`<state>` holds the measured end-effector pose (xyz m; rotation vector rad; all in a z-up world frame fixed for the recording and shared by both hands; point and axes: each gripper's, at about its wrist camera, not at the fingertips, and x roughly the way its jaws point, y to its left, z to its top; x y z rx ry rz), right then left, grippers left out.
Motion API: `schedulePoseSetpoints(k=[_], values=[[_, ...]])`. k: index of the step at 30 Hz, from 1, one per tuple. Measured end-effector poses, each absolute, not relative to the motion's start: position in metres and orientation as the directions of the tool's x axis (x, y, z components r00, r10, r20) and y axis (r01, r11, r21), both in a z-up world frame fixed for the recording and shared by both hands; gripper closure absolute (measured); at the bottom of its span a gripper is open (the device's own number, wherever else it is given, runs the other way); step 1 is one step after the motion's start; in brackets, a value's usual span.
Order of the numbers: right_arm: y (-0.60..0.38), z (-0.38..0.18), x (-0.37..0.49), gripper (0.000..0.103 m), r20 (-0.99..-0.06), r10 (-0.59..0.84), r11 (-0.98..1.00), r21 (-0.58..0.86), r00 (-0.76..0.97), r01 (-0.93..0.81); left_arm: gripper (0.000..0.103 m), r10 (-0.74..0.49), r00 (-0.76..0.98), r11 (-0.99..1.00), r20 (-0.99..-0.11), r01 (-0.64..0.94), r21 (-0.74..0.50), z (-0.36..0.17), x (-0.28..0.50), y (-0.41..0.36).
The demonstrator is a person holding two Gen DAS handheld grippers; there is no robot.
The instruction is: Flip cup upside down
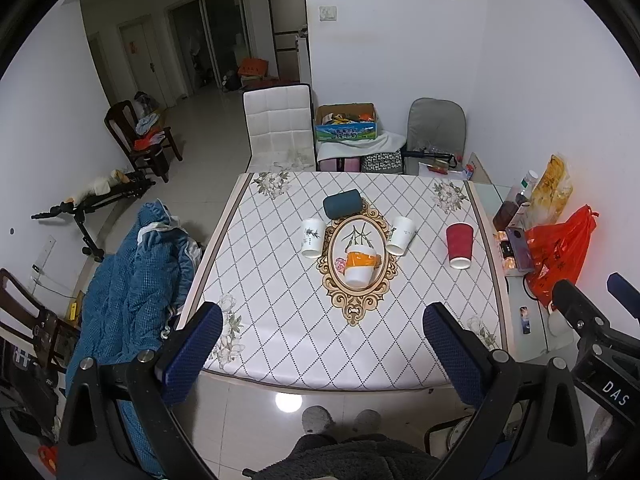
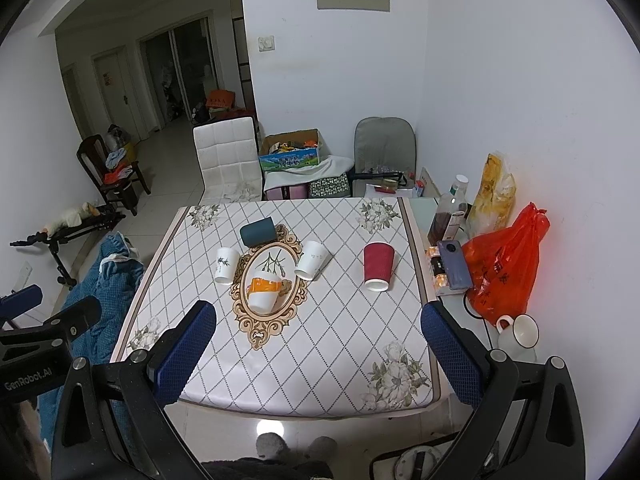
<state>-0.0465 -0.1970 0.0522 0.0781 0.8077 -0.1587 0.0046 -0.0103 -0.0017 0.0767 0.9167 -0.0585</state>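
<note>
Several paper cups stand on the patterned table [image 1: 280, 340]. A red cup [image 1: 459, 245] [image 2: 378, 266] is at the right. An orange-banded white cup [image 1: 360, 266] [image 2: 264, 290] is in the middle. A white cup [image 1: 312, 237] [image 2: 225, 265] is at the left, another white cup [image 1: 401, 236] [image 2: 313, 265] is right of centre. A dark teal cup [image 1: 342, 204] [image 2: 258, 232] lies on its side at the back. My left gripper [image 1: 322, 350] and right gripper [image 2: 318, 346] are both open and empty, held above the table's near edge, well short of the cups.
A side shelf on the right holds an orange plastic bag [image 2: 504, 268], a phone [image 2: 454, 264], bottles and a white mug [image 2: 520, 330]. Chairs [image 1: 278, 128] and a carton [image 1: 346, 122] stand behind the table. A blue blanket [image 1: 132, 300] lies at the left.
</note>
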Motion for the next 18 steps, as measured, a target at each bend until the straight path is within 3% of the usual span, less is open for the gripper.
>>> schedulePoseSetpoints(k=[18], values=[[-0.192,0.042,-0.046,0.000,-0.733,-0.108,0.985,0.014,0.672,0.173,0.001,-0.025,0.599,0.995,-0.800,0.093,0.039,-0.010,0.006,-0.023]])
